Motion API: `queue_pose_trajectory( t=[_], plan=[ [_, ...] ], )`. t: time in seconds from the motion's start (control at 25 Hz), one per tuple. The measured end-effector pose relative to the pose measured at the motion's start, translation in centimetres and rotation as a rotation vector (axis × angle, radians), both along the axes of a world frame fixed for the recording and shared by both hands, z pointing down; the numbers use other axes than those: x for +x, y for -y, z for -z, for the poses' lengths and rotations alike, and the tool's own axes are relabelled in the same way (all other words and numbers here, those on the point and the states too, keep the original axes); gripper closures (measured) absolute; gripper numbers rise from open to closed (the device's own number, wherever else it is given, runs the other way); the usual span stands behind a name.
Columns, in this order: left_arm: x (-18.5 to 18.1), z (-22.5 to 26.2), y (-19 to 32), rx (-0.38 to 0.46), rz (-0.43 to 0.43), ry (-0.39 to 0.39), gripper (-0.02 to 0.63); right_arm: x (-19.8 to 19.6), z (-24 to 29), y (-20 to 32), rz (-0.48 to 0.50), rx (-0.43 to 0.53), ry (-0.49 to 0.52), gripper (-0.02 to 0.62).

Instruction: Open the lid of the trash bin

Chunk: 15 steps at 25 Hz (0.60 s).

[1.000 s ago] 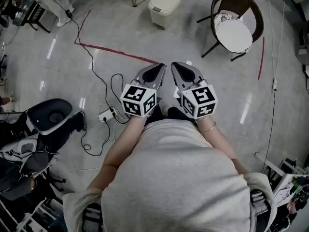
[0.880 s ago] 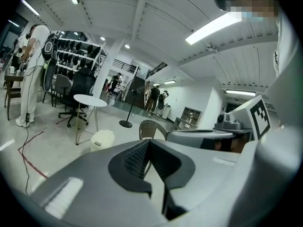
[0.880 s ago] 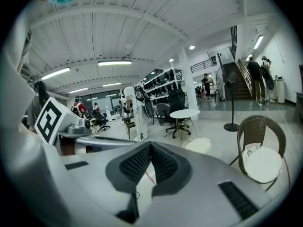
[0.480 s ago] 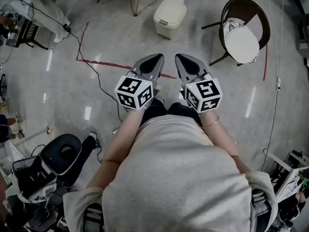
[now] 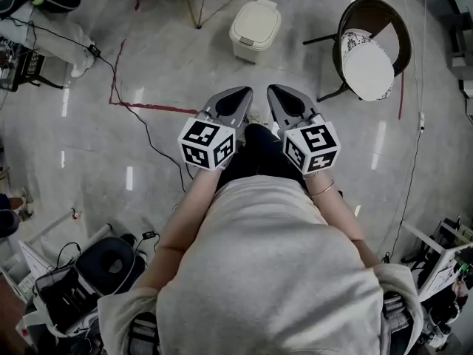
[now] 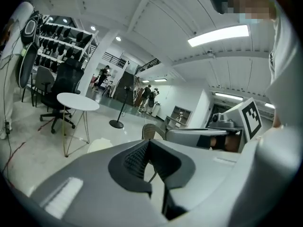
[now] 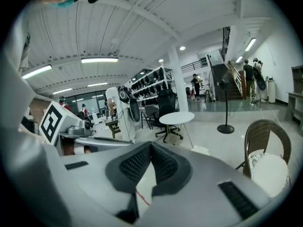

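Behind left gripper (image 6: 149, 142) fingers, cream plastic trash bin (image 6: 99, 144) was mostly hidden; only pale sliver showed left of them. Right of right gripper (image 7: 151, 145) fingers, brown wicker chair (image 7: 264, 135) legs were hidden.

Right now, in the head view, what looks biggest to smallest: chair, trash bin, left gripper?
1. chair
2. left gripper, but it is nearer the camera, so its place over the bin is unsure
3. trash bin

grey left claw (image 5: 245, 92), right claw (image 5: 273, 89); beige shirt (image 5: 266, 272)
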<state>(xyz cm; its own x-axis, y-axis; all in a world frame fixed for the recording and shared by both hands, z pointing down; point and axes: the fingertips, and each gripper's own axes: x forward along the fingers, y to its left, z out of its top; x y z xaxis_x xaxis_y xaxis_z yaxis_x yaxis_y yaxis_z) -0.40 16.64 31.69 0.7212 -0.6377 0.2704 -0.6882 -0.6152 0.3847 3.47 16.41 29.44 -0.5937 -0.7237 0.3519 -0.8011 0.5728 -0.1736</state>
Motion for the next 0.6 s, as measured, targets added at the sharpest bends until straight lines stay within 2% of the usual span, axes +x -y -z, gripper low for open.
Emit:
queue_pose_trajectory(
  t=[0.28, 0.6],
  plan=[
    [-1.4, -0.5, 6.3, -0.007, 0.013, 0.022, 0.601, -0.9, -0.4, 6.8, 0.000, -0.002, 0.030, 0.589],
    [-1.1, -1.8, 15.6, -0.025, 0.042, 0.060, 0.601, -0.4, -1.5, 16.8, 0.043, -0.031, 0.032, 0.589]
  ],
)
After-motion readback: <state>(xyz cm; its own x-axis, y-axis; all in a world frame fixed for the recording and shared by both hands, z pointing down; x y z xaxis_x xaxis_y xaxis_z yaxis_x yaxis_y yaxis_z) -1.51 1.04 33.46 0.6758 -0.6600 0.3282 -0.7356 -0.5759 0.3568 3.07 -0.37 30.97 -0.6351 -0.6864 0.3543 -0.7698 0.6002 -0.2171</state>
